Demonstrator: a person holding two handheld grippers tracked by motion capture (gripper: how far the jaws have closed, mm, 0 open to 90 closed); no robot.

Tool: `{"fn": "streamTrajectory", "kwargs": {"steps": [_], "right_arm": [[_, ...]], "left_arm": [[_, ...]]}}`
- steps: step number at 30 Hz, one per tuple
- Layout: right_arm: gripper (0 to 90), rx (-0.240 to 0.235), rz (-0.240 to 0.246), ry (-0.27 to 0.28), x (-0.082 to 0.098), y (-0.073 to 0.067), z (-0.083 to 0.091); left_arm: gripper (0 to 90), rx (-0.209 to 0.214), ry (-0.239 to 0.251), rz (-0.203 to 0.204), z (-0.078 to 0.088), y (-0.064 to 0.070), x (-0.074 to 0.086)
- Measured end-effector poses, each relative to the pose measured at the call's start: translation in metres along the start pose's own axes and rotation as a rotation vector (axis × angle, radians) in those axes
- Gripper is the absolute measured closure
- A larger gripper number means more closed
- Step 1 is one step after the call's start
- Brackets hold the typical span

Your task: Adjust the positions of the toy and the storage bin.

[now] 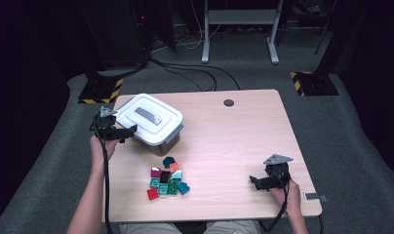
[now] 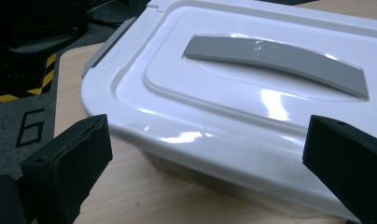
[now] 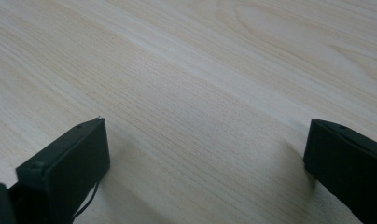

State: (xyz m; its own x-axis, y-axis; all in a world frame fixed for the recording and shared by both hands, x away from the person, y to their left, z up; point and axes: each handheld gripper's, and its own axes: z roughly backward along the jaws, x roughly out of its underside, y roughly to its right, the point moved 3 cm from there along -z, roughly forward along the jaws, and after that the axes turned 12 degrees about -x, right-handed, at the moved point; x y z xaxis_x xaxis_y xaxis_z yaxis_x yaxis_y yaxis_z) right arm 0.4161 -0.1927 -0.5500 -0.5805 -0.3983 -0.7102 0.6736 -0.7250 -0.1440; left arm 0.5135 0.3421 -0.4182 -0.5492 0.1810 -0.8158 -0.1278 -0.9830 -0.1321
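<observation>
The left gripper [image 1: 129, 130] hovers with jaws spread wide at the near edge of the white lidded plastic box [image 1: 151, 122], at the counter's [image 1: 234, 141] back left. The right gripper [image 1: 256, 181], also wide, rests low over bare wood.

white box lid [image 2: 233, 93] w/ grey handle [image 2: 280, 60], black jaws, multicolour blocks [image 1: 167, 179]
</observation>
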Motion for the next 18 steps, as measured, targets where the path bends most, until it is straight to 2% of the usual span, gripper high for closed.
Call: {"fn": "streamTrajectory", "kwargs": {"steps": [5,7,9,11,15,17,18], "right_arm": [[0.0,0.0,-0.002,0.0,0.0,0.0,0.0],[0.0,0.0,-0.003,0.0,0.0,0.0,0.0],[0.0,0.0,-0.002,0.0,0.0,0.0,0.0],[0.0,0.0,0.0,0.0,0.0,0.0,0.0],[0.0,-0.001,0.001,0.0,0.0,0.0,0.0],[0.0,-0.001,0.001,0.0,0.0,0.0,0.0],[0.0,-0.001,0.001,0.0,0.0,0.0,0.0]], "left_arm": [[1.3,0.007,-0.046,-0.032,-0.016,0.007,-0.007],[1.2,0.003,-0.041,-0.036,-0.019,0.01,-0.007],[1.1,0.003,-0.04,-0.076,-0.021,0.014,-0.009],[1.1,0.002,-0.044,-0.085,-0.021,0.015,-0.008],[1.1,0.045,-0.037,-0.124,-0.019,0.023,-0.009],[1.1,0.062,-0.031,-0.129,-0.019,0.027,-0.009],[1.3,0.094,-0.041,-0.142,-0.019,0.028,-0.009]]}}
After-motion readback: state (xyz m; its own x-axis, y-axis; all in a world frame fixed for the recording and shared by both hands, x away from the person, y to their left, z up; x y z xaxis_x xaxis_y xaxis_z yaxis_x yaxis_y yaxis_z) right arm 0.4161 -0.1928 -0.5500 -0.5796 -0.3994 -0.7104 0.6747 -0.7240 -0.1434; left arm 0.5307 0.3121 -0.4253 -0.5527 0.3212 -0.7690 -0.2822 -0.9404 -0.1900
